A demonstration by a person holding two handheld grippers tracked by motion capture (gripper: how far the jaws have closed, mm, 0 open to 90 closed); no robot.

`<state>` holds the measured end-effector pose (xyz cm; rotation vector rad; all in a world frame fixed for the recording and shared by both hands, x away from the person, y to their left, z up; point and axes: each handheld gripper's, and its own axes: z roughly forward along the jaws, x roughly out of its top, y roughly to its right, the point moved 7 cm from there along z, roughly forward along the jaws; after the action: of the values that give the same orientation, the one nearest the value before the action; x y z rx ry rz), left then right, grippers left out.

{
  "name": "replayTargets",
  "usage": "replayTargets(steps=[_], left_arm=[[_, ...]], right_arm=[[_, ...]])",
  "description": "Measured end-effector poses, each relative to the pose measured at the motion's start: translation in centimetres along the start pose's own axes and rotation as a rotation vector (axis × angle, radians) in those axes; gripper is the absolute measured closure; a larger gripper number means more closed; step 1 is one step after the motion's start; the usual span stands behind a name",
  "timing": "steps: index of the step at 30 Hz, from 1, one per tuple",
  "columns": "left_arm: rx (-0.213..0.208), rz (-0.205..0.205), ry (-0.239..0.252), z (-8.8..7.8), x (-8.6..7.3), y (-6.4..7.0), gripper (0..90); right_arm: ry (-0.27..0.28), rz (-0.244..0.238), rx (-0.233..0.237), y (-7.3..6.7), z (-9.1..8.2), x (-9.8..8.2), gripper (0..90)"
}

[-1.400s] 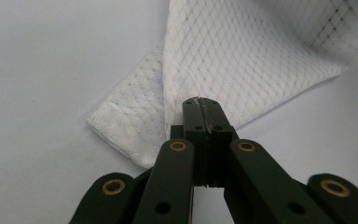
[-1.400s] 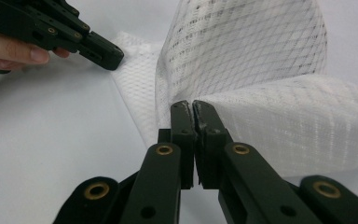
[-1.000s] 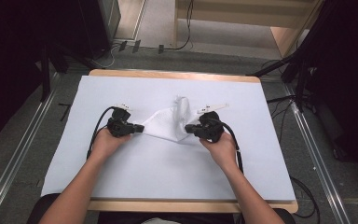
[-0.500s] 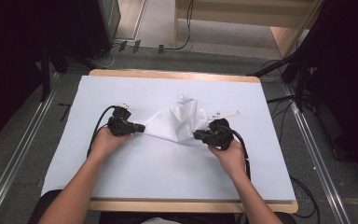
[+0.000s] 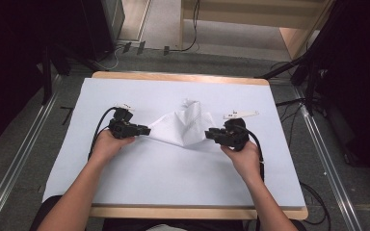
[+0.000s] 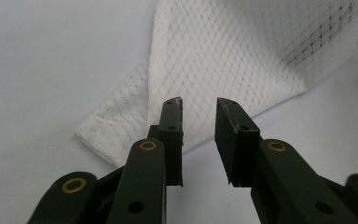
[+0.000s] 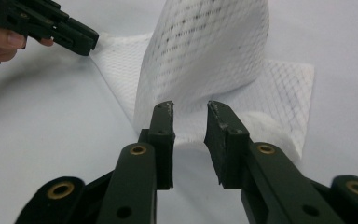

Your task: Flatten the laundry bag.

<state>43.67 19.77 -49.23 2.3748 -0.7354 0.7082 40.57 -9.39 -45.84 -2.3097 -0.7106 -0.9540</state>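
A white mesh-patterned cloth (image 5: 180, 127) lies in the middle of the pale table cover (image 5: 173, 168), with a fold standing up at its centre. My left gripper (image 5: 147, 130) is at the cloth's left corner. In the left gripper view its jaws (image 6: 199, 105) are open, with the cloth (image 6: 223, 56) just beyond the tips. My right gripper (image 5: 207, 134) is at the cloth's right edge. Its jaws (image 7: 189, 108) are open too, and the raised fold (image 7: 205, 51) stands right behind them. The right gripper view has the left gripper (image 7: 91, 44) touching the far corner.
The table's wooden edge (image 5: 197, 211) runs along the near side. Metal rails (image 5: 24, 159) flank the table on the floor, and cables (image 5: 289, 103) lie at the right and behind. The pale cover spreads wide around the cloth.
The right gripper moved right and toward the near edge, away from the left one. The cloth stretched out between them, and its middle fold rose and shifted right.
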Motion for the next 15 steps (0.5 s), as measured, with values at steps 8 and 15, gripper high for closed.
replayTargets(steps=[8, 15], left_arm=[[0.002, 0.018, 0.001, -0.4, 0.0, 0.6, 69.0], [0.012, 0.017, 0.02, -1.0, -0.3, 0.9, 68.2]], right_arm=[[0.002, -0.016, -0.002, -0.2, 0.9, 2.1, 57.7], [0.017, -0.024, -0.006, -0.5, 1.8, 4.4, 43.7]])
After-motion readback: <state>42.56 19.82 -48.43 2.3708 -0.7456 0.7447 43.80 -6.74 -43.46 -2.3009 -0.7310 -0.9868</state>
